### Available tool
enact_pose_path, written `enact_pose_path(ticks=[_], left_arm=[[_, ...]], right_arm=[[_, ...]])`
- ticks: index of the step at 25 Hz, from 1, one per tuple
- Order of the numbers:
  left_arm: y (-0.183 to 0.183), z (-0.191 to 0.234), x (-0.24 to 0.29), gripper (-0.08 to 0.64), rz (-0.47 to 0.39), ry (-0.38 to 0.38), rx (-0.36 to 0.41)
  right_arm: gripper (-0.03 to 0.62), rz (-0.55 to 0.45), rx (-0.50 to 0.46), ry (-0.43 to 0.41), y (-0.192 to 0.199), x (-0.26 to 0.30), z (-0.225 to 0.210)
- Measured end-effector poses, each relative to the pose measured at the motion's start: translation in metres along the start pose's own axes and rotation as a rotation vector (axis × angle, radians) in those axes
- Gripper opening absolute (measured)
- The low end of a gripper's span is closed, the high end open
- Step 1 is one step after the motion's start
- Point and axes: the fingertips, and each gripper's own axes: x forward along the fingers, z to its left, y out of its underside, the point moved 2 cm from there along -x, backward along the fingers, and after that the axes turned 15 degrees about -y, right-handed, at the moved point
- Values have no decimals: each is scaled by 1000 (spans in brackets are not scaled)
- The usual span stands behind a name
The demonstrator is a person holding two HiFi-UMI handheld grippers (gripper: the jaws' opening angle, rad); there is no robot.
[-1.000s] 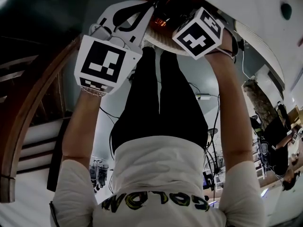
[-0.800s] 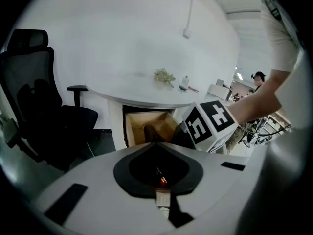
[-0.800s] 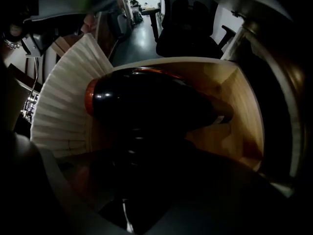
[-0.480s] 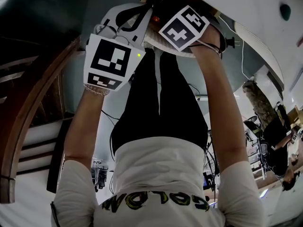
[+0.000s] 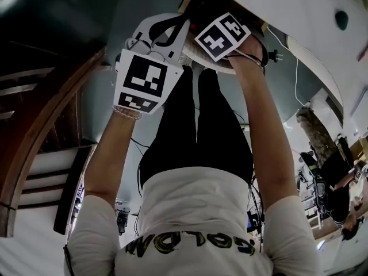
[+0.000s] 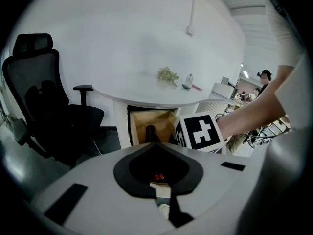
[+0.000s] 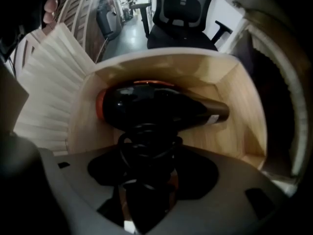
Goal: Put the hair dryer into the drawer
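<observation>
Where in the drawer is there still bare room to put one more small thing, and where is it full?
Bare wood shows on the drawer floor at the right, between the dryer nozzle and the right wall. The left and middle are crowded: the dryer body lies across them and its coiled cord sits nearer the camera.

Office, black swivel chair (image 6: 46, 99), white desk (image 6: 137, 89), distant workstations

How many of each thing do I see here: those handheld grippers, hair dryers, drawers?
grippers: 2 (left gripper, right gripper; the right one's jaws have just been opening, coiled cord between them)
hair dryer: 1
drawer: 1
Total: 4
</observation>
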Motion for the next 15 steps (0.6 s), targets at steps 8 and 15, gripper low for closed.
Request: enact_pose_path(ticks=[8, 15], left_arm=[[-14, 1, -35, 12, -11, -36, -48], [-58, -2, -92, 12, -90, -68, -121]], right_arm=[[285, -118, 1, 6, 6, -53, 22], [195, -330, 26, 43, 24, -152, 46]])
